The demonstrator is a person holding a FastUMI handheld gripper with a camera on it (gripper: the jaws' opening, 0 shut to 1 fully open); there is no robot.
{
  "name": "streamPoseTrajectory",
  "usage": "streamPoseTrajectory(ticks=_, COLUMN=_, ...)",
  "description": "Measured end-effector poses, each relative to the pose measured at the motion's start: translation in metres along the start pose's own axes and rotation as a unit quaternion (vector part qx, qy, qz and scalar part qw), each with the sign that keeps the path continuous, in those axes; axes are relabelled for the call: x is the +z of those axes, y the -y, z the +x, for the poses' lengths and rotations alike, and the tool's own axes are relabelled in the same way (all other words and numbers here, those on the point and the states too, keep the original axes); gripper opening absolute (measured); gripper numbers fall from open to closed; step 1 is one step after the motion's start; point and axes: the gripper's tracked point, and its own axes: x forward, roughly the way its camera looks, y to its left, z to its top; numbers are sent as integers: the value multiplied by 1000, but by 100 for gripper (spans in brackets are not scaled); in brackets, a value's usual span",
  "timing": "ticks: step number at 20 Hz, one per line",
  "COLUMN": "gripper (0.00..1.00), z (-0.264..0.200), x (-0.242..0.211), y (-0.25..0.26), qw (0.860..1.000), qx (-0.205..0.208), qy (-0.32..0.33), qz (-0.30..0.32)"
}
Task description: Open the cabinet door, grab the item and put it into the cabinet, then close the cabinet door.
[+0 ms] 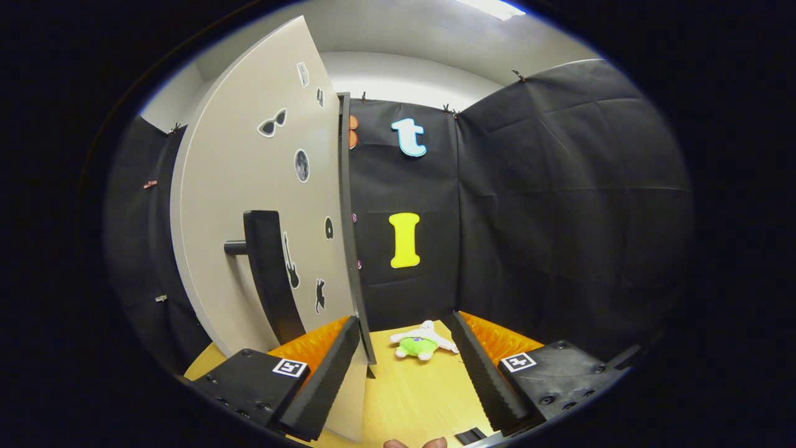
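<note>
Door standing open; claw released, empty.
Grab step pending: claw is facing toy at lower centre on surface; next, advance and clench.

My view is evenly lit by a ceiling light; fisheye distortion bends the cabinet door; focus stays sharp.

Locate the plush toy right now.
Gripper view: the plush toy lies on the wooden tabletop, beyond the open tongs, framed between their tips, just right of the cabinet door's edge.
</note>
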Motion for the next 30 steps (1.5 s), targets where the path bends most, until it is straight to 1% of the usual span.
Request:
streamPoseTrajectory(ticks=2, gripper=97, z=-1, x=-2, y=-16, qw=1000, qx=13, qy=-2, qz=0)
streamPoseTrajectory(ticks=7, gripper=97, z=-2, x=-12, y=-72, qw=998, qx=65, qy=-14, qz=20)
streamPoseTrajectory(ticks=10, gripper=98, z=7, x=-16, y=-101, qw=996, qx=81, qy=-16, qz=36)
streamPoseTrajectory(ticks=12, gripper=98, z=13, x=-19, y=-129, qw=994, qx=101, qy=-19, qz=44)
streamPoseTrajectory(ticks=16, gripper=98, z=17, x=-36, y=-191, qw=986, qx=159, qy=-44, qz=33)
streamPoseTrajectory(ticks=19, gripper=98, z=10, x=-41, y=-221, qw=981, qx=185, qy=-52, qz=27)
streamPoseTrajectory(ticks=23, gripper=98, z=12, x=-35, y=-233, qw=980, qx=194, qy=-44, qz=18)
streamPoseTrajectory(ticks=26, gripper=98, z=16, x=-27, y=-228, qw=982, qx=184, qy=-35, qz=18)
streamPoseTrajectory(ticks=30, gripper=98, z=18, x=-27, y=-221, qw=983, qx=175, qy=-38, qz=32)
